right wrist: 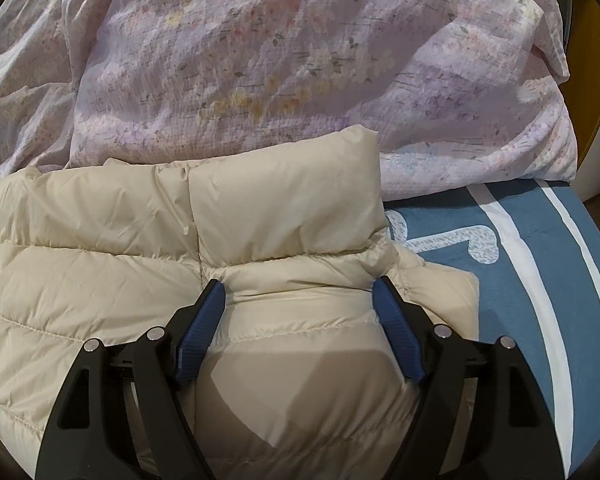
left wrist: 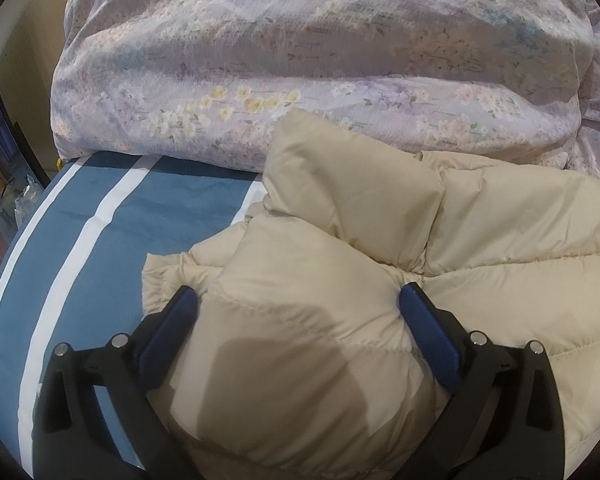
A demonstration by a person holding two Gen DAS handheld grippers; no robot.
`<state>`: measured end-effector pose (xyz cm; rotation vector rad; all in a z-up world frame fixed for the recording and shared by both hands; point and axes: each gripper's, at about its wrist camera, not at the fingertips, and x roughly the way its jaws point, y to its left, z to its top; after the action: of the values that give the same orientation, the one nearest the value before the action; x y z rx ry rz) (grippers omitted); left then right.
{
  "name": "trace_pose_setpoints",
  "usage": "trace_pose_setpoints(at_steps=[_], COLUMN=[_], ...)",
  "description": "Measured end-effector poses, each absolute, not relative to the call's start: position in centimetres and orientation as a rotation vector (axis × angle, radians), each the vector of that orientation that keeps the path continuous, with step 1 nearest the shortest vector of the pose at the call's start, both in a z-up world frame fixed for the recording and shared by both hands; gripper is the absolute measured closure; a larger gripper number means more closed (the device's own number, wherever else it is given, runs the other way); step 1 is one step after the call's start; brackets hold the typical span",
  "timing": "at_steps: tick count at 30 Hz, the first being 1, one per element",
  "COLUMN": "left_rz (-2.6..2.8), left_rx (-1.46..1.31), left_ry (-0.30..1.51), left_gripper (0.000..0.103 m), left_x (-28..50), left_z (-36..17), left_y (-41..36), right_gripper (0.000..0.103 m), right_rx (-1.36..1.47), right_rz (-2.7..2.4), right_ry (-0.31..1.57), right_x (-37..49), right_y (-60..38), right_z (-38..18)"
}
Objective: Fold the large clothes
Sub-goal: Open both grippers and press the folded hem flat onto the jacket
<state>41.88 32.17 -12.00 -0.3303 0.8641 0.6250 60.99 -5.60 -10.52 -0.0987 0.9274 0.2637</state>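
Nearest the lens in each wrist view is a quilted panel of the cream puffer jacket [left wrist: 308, 344], bulging up between the blue pads of the claw.

Left claw [left wrist: 298, 300]: jaws stand wide, astride a puffed section at the jacket's left edge. The pads sit just beside the fabric; I cannot confirm that they press on it.

Right claw [right wrist: 298, 294]: jaws moderately wide, astride the panel just below the collar [right wrist: 284, 208]. The pads [right wrist: 204, 328] touch or nearly touch the fabric flanks; a firm grip is not evident.

Location: the jacket lies on the bed, across the blue and white striped sheet [left wrist: 112, 216], with its upright collar against the lilac floral duvet [left wrist: 300, 60] heaped behind.

Handling, as judged: the garment appears light, soft and highly compressible, with a smooth shell likely to slip. Loft will spring back, so folds may not hold unless pressed flat.

Recommended hold: the stitched quilting seams or the hemmed side edges, where the filling is thin and a claw can close fully. Pinching a full baffle risks the fabric sliding out.
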Motion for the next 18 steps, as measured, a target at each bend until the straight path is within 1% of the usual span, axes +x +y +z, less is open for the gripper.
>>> trace_pose_setpoints(at_steps=[15, 18], left_rz=[0.616, 0.598], left_rx=[-0.353, -0.382], left_ry=[0.843, 0.839], left_gripper=[0.002, 0.005], left_x=[41.6, 40.0], left_z=[-12.2, -11.5], left_y=[32.6, 32.5], right_gripper=[0.023, 0.024], right_rx=[-0.065, -0.039], right_rz=[0.284, 0.318], right_ry=[0.922, 0.928], right_x=[60.8, 59.4], right_y=[-6.5, -8.0], right_z=[-9.8, -8.7])
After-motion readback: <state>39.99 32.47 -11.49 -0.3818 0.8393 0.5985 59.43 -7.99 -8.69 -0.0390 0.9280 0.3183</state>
